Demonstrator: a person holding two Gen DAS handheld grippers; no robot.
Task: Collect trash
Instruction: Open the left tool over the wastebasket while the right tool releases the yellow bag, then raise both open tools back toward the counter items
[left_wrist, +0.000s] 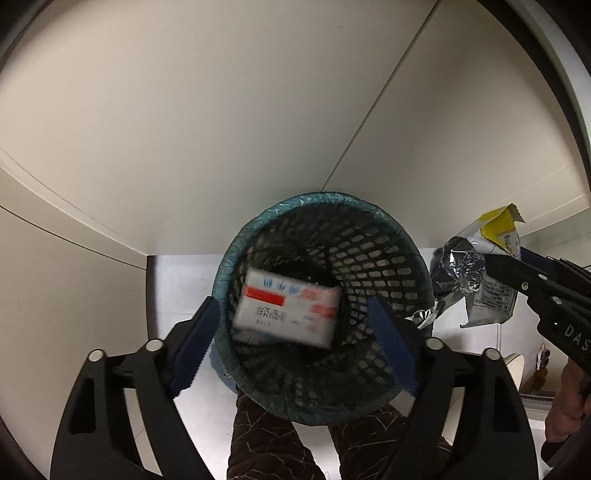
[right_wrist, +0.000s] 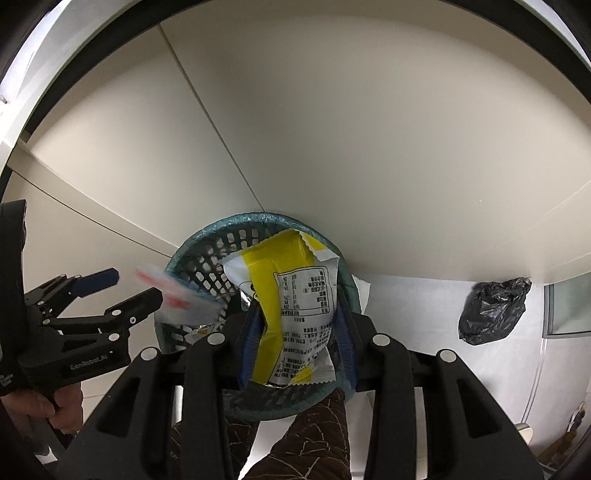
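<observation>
A black mesh waste bin (left_wrist: 373, 236) with a blue liner stands below the table edge; it also shows in the right wrist view (right_wrist: 207, 251). My left gripper (left_wrist: 291, 332) is open above the bin. A white tissue pack (left_wrist: 288, 306) with red and blue print, blurred, is falling free between its fingers into the bin; it also shows in the right wrist view (right_wrist: 177, 295). My right gripper (right_wrist: 295, 339) is shut on a yellow and white snack wrapper (right_wrist: 295, 295), held just right of the bin; the wrapper also shows in the left wrist view (left_wrist: 476, 273).
A cream table top (left_wrist: 184, 129) fills the upper part of both views. A crumpled black plastic bag (right_wrist: 491, 310) lies on the pale floor at the right. The person's brown trousers (left_wrist: 273, 435) are below the bin.
</observation>
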